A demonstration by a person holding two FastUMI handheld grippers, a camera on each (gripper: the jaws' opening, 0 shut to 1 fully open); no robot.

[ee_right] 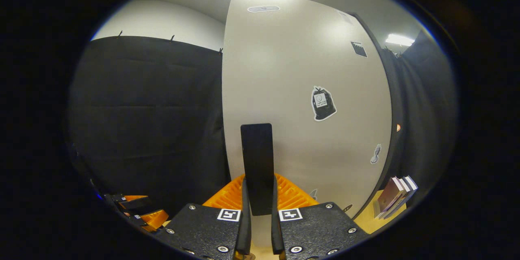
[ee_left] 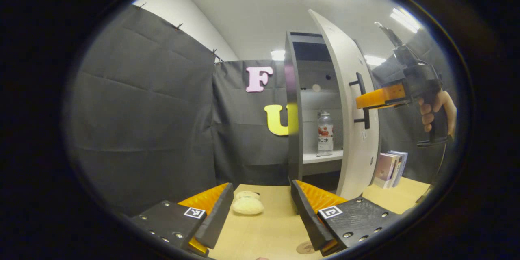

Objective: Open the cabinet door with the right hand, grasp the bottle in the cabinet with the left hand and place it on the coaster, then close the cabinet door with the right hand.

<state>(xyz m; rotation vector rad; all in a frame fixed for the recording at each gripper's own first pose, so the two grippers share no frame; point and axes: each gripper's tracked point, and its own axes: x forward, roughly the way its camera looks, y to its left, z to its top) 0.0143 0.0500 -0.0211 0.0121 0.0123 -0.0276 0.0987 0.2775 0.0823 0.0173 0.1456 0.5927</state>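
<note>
In the left gripper view the grey cabinet [ee_left: 293,101] stands with its white door [ee_left: 353,130] swung partly open. A clear bottle [ee_left: 325,134] with a red and white label stands upright on a shelf inside. My right gripper [ee_left: 360,103], held by a hand, grips the door's black handle [ee_left: 364,107]. My left gripper [ee_left: 262,201] is open low over the table, well short of the cabinet. A round brown coaster [ee_left: 305,247] lies on the table by its right finger. In the right gripper view my right gripper [ee_right: 260,189] is shut on the handle [ee_right: 256,158] of the door [ee_right: 304,89].
A cream fluffy object [ee_left: 248,205] lies on the wooden table [ee_left: 264,231] between my left fingers. Several books [ee_left: 390,168] stand right of the door, and the books [ee_right: 396,197] also appear past the door's edge. My left gripper [ee_right: 140,213] sits low at the left.
</note>
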